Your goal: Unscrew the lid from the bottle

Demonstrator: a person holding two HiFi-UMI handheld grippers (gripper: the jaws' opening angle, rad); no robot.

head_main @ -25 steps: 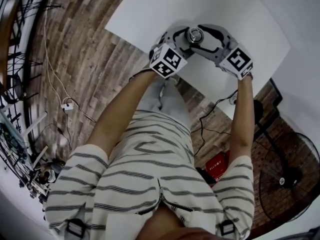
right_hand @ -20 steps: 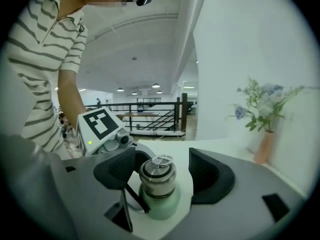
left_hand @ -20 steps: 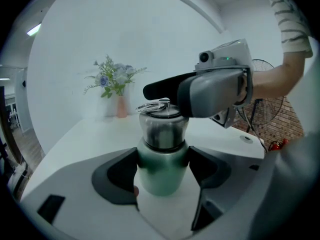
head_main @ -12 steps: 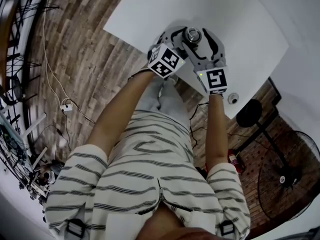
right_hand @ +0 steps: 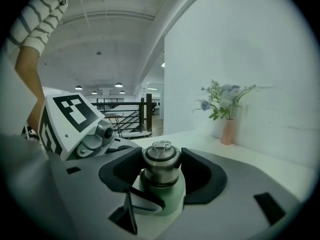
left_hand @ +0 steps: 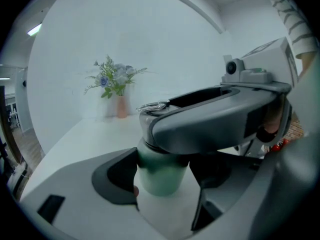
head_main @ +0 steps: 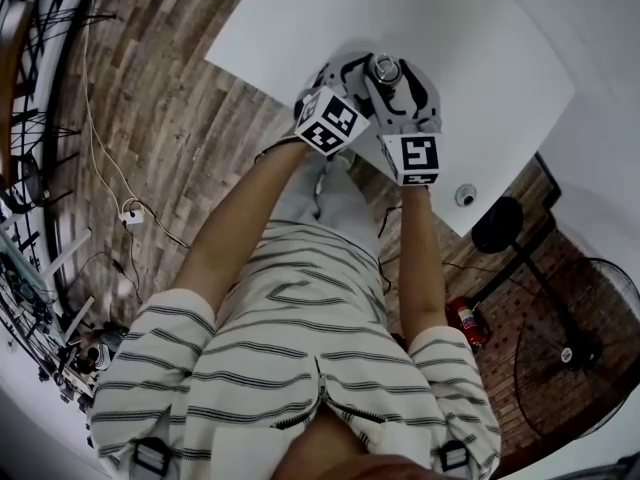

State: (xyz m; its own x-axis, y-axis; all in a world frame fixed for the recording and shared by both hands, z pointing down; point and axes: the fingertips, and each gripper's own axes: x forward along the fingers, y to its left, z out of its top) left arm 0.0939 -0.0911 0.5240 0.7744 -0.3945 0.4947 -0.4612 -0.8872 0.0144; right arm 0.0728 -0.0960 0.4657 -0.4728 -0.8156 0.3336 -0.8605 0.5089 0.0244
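The pale green bottle (left_hand: 159, 176) stands on the white table (head_main: 480, 28), upper centre of the head view, its body clamped by the left gripper (left_hand: 162, 186). The right gripper (right_hand: 161, 174) has just been closing, and its pads look to meet the round steel lid (right_hand: 161, 156). Too light a grip there and the pads may skid on smooth metal; a weak left hold lets the whole bottle spin

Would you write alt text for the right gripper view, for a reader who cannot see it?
The jaws of the right gripper, which have just been closing, sit against both sides of the metal lid on a green bottle. The left gripper holds the bottle below, and a vase of flowers stands on the table.
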